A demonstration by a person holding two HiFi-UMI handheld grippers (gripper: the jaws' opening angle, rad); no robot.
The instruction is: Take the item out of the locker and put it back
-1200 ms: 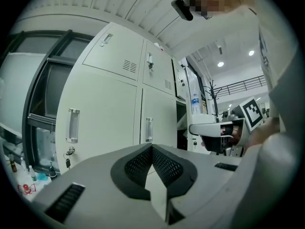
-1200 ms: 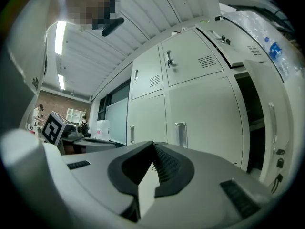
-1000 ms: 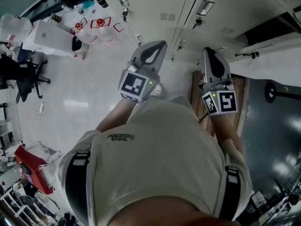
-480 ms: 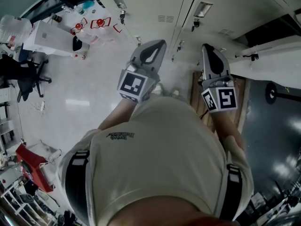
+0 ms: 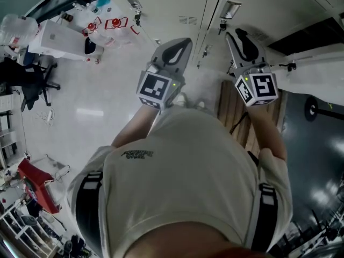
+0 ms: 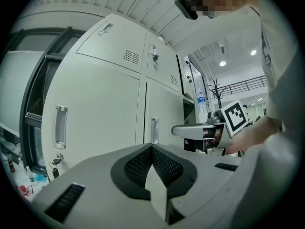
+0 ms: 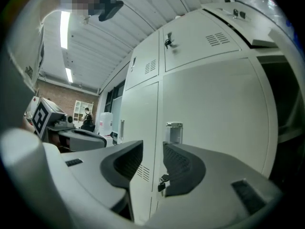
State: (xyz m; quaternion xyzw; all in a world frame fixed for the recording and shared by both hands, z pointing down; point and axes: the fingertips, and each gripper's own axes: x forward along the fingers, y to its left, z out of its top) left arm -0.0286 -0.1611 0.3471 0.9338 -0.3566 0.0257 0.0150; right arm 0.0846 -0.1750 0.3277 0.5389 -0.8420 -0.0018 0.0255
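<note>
White lockers fill the far side of the head view. My right gripper reaches toward a closed door; an open, dark compartment lies to its right. In the right gripper view the jaws are opening, with a narrow gap and nothing between them. Beyond the gap are the door's recessed handle and a key in its lock. My left gripper hovers beside the right one with its jaws shut and empty. No item shows inside any locker.
A wooden board lies on the floor under my right arm. An office chair and a white table stand far left. A bottle shows beyond the lockers in the left gripper view.
My right gripper has moved forward, closer to the locker doors. The left gripper has shifted only slightly.
</note>
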